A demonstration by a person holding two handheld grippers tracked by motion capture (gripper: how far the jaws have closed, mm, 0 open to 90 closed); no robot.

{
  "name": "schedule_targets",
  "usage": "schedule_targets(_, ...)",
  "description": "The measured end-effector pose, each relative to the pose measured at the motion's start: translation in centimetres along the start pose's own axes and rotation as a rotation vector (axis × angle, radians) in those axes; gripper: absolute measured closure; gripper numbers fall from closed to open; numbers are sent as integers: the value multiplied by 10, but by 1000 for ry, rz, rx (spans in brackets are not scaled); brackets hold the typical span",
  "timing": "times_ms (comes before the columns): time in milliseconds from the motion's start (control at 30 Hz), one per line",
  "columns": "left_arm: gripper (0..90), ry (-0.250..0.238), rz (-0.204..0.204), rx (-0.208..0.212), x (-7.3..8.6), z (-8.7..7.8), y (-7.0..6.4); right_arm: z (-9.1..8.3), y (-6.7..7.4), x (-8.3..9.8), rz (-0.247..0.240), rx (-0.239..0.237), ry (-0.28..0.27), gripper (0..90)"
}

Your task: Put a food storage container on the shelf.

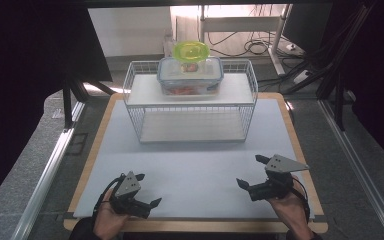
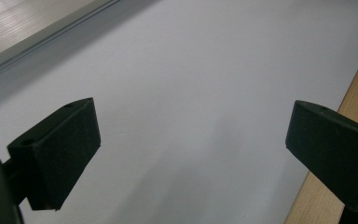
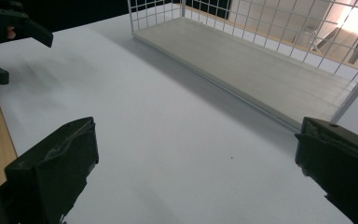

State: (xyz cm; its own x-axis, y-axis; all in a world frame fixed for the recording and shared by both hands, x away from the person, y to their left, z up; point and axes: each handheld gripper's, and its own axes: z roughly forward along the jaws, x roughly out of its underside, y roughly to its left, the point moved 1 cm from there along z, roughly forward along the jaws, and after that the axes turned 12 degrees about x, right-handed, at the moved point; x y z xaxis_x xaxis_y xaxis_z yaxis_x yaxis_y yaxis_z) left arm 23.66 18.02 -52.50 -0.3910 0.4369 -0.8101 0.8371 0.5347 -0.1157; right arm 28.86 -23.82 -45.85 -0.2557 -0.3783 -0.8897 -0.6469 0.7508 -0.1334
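We hold the left gripper at the frame's lower left and the right gripper at lower right, both with jaws apart and empty. The box sits atop the rack, upper centre, well apart from both.

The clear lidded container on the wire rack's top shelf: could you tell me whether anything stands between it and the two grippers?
Nothing visible does. The left gripper and right gripper, both open, hover near the table's front edge, with bare white mat between them and the wire rack. The clear lidded container sits on the top shelf with a yellow-green bowl on it.
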Motion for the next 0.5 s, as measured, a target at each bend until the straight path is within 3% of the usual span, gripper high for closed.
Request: schedule_targets(500, 32, 12, 6, 6, 0, 2, -1, 2, -3, 25, 7, 14, 71, 0)
